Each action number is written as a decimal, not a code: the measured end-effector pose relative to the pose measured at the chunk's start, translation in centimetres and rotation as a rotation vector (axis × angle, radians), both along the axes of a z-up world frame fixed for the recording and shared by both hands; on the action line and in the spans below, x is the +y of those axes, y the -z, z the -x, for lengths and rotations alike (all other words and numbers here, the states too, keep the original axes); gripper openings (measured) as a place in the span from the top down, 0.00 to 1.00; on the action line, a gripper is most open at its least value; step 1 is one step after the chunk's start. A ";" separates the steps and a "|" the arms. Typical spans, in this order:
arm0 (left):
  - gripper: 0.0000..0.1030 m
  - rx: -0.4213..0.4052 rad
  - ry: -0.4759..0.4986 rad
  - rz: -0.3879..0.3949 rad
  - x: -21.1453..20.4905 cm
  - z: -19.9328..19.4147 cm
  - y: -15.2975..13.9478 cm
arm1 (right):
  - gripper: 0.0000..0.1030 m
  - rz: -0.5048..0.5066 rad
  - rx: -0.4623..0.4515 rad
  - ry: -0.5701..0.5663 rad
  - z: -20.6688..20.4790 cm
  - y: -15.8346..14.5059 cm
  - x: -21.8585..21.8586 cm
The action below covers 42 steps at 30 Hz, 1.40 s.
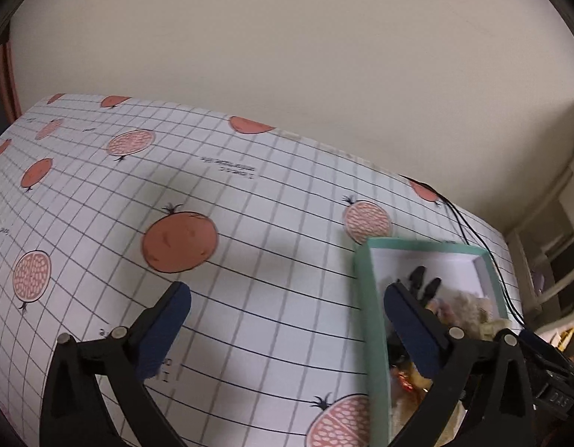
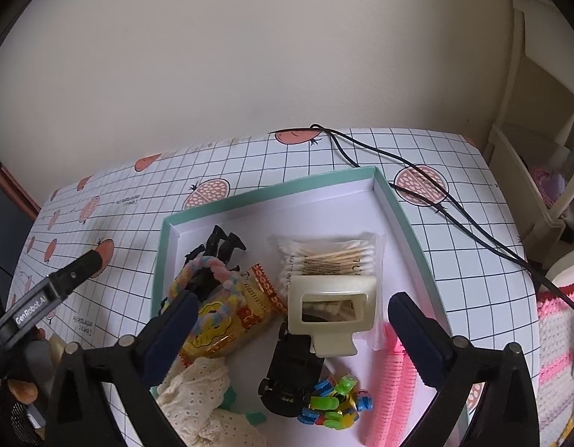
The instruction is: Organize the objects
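Observation:
A teal-rimmed box (image 2: pixel 410 223) lies on the grid tablecloth and holds several items: a cream hair claw (image 2: pixel 329 316), a pack of cotton swabs (image 2: pixel 326 257), a black toy car (image 2: pixel 292 372), a yellow snack packet (image 2: pixel 231 324), a black figure (image 2: pixel 222 247), a pastel rope ring (image 2: pixel 209 266), cream lace fabric (image 2: pixel 197 398), a colourful link toy (image 2: pixel 335 402) and a pink comb (image 2: pixel 389 380). My right gripper (image 2: pixel 292 309) is open and empty above the box. My left gripper (image 1: pixel 287 298) is open and empty over the cloth, left of the box (image 1: pixel 365 298); it also shows in the right wrist view (image 2: pixel 73 272).
The tablecloth (image 1: pixel 249 186) has a grid and pomegranate print. Black cables (image 2: pixel 417 171) run across its far right corner. A cream shelf unit (image 2: pixel 540 149) stands at the right, and a pink crocheted item (image 2: pixel 558 335) lies at the table's right edge. A wall stands behind.

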<state>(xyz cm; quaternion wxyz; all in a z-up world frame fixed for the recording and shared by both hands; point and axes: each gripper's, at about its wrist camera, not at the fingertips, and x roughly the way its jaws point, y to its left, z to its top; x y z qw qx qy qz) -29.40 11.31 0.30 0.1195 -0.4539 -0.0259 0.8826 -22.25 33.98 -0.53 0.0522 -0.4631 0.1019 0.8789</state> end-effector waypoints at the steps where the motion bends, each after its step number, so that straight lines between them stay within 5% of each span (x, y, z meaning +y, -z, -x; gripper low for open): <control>1: 0.00 0.003 -0.008 0.000 -0.2 0.1 0.1 | 0.00 0.000 0.000 -0.002 0.0 0.0 0.0; 13: 0.00 0.077 0.020 0.122 0.4 -0.5 -0.8 | 0.00 -0.024 -0.004 -0.012 -0.4 -0.2 -0.7; 19: 0.00 0.081 0.030 0.119 1.0 -2.4 -2.9 | 0.00 -0.018 0.007 -0.011 -1.6 -2.1 -1.5; 26: 0.00 0.135 -0.006 0.106 0.2 -6.6 -7.1 | 0.00 -0.023 0.038 -0.019 -5.0 -4.9 -3.4; 32: 0.00 0.212 -0.054 0.203 -1.5 -11.0 -10.4 | 0.00 -0.072 0.071 -0.040 -9.2 -7.3 -5.7; 42: 0.00 0.252 -0.084 0.173 -7.0 -19.5 -10.3 | 0.00 -0.077 0.122 -0.074 -16.9 -8.1 -8.7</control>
